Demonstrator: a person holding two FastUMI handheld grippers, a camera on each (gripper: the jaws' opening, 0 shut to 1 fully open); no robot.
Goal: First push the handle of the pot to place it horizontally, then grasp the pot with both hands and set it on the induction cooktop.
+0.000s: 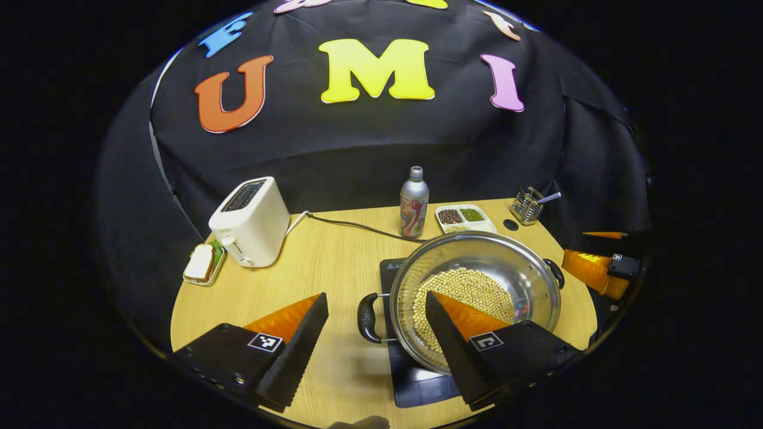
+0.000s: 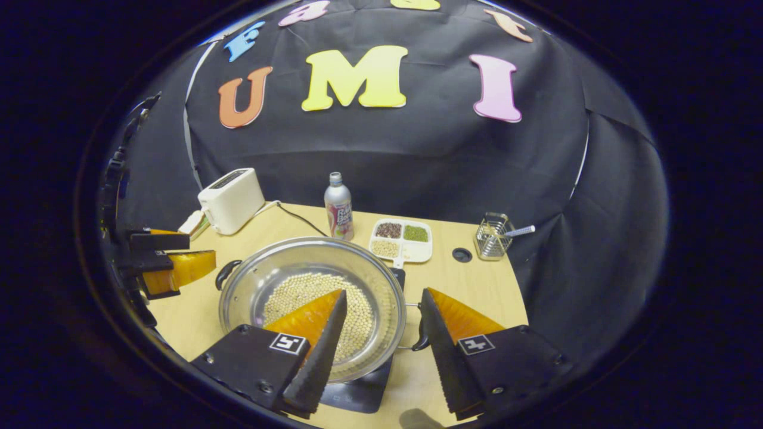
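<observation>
1. Pot (image 1: 477, 298) sits on cooktop (image 1: 417, 381), seemingly off-centre.
2. Left gripper (image 1: 375, 333) and right gripper (image 2: 381, 330) gape wide, each straddling a handle.
3. Risk: a careless withdrawal snags a handle (image 1: 368, 317), spilling beans (image 1: 465, 295).

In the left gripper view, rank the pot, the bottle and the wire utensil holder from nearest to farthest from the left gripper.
1. pot, right at the left gripper, on its right.
2. bottle, behind the pot, mid-table.
3. wire utensil holder, far right corner.
</observation>
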